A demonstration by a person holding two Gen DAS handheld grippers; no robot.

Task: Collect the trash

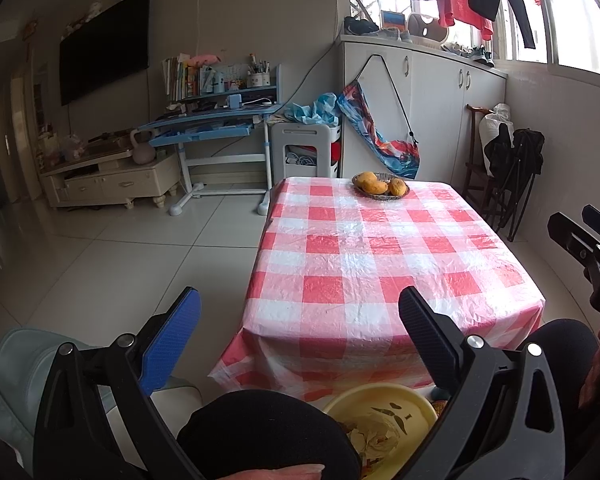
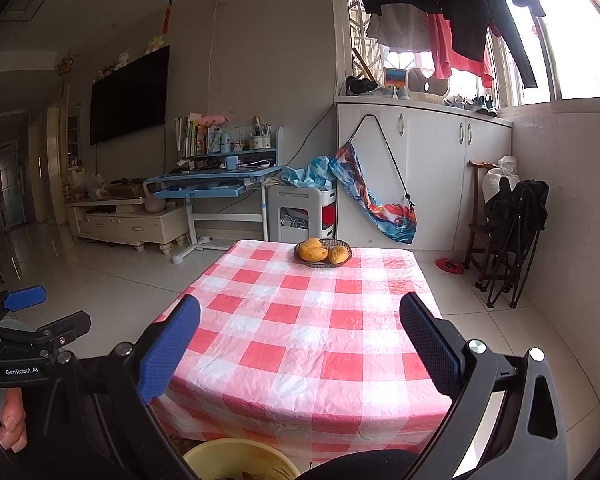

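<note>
A yellow bin (image 1: 384, 404) stands on the floor below the table's near edge, holding crumpled paper scraps (image 1: 374, 438); its rim (image 2: 240, 450) shows at the bottom of the right wrist view. My left gripper (image 1: 300, 308) hangs open above a dark-clad knee (image 1: 268, 432), with nothing between its fingers. My right gripper (image 2: 300, 316) is open too, held over the near part of the red-and-white checked tablecloth (image 2: 300, 332). Each gripper shows in the other's view: the right one (image 1: 580, 236) at the right edge, the left one (image 2: 40, 312) at the left, held by a hand (image 2: 12, 420).
A woven basket of mangoes (image 1: 381, 186) sits at the table's far end. Folded black chairs (image 2: 512, 240) lean on the right wall, with a red object (image 2: 449, 265) on the floor. A blue desk (image 1: 216, 128), white stool (image 1: 306, 152), cabinets and TV stand line the back. A pale seat (image 1: 24, 364) is at my left.
</note>
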